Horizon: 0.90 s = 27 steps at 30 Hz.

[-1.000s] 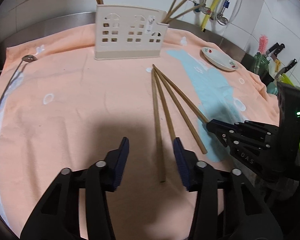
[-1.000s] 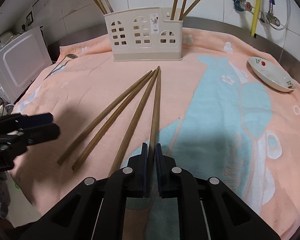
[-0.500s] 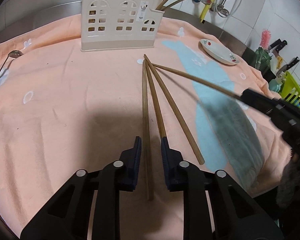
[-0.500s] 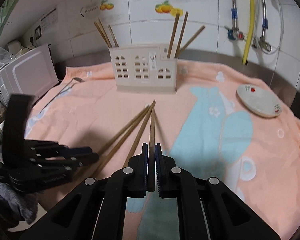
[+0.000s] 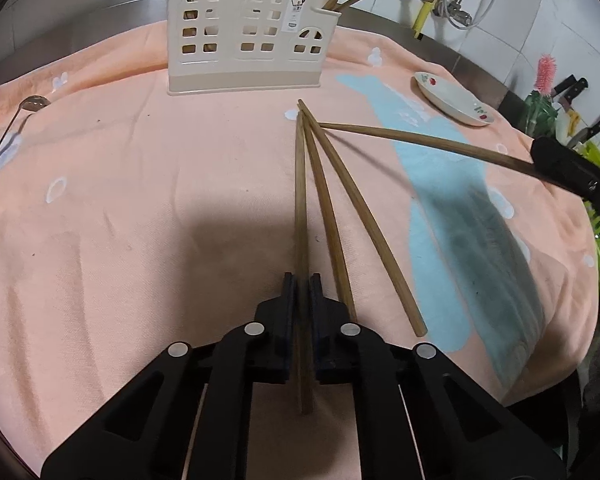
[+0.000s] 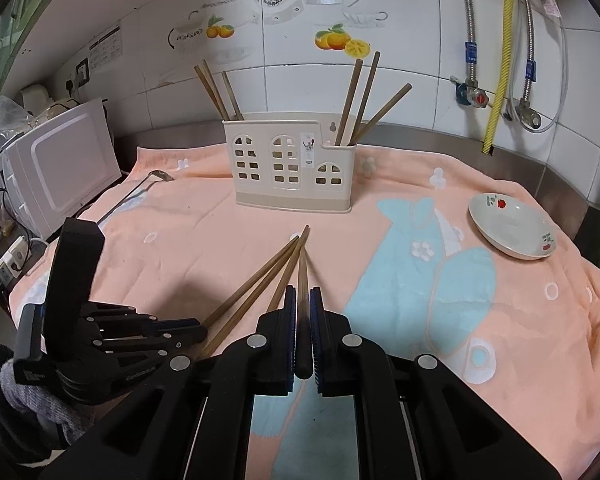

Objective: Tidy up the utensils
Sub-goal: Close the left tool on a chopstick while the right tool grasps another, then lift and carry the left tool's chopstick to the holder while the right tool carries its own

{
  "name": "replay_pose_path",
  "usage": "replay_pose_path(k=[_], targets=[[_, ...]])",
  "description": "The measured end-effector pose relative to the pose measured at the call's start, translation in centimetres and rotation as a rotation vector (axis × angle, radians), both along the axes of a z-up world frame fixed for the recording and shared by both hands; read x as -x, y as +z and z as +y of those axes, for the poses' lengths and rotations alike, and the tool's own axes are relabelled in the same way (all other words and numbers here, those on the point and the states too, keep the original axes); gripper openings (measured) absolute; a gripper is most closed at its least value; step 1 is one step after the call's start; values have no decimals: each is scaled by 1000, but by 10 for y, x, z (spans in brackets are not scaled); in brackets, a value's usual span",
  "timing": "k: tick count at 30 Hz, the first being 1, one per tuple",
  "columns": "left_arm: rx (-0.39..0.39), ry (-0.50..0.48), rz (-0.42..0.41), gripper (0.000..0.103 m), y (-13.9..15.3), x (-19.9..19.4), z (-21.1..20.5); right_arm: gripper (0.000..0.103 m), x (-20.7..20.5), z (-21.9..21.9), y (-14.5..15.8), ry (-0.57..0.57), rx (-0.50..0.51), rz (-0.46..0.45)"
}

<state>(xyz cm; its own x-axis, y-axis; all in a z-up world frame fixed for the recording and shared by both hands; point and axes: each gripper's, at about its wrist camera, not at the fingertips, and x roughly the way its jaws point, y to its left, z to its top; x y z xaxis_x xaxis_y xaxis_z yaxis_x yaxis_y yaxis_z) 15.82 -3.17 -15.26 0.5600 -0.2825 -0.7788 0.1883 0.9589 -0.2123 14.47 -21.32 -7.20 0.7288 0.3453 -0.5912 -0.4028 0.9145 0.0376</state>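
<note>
Left gripper [image 5: 300,280] newly clamped on a tabletop chopstick [image 5: 300,184]; right gripper [image 6: 303,300] lifting another chopstick [image 5: 420,140], holder-bound.

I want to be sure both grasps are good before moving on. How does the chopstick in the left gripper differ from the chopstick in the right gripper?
The left gripper is shut on the left chopstick, which lies flat on the towel beside two loose chopsticks. The right gripper is shut on the right chopstick, which is lifted clear of the towel, its tip pointing toward the others' tips. Both are brown wood, gripped near the thick end.
</note>
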Motion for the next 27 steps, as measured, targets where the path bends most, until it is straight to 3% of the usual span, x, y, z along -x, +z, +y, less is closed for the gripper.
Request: replay_pose_path(k=[6, 17, 27], targets=[[-4, 14, -41, 5, 17, 5, 5, 7, -4, -3, 18, 12, -14, -16], [-12, -1, -208, 5, 85, 9, 19, 6, -23, -2, 63, 56, -31, -40], [-26, -29, -280, 5, 125, -6, 23, 6, -52, 5, 85, 100, -12, -5]])
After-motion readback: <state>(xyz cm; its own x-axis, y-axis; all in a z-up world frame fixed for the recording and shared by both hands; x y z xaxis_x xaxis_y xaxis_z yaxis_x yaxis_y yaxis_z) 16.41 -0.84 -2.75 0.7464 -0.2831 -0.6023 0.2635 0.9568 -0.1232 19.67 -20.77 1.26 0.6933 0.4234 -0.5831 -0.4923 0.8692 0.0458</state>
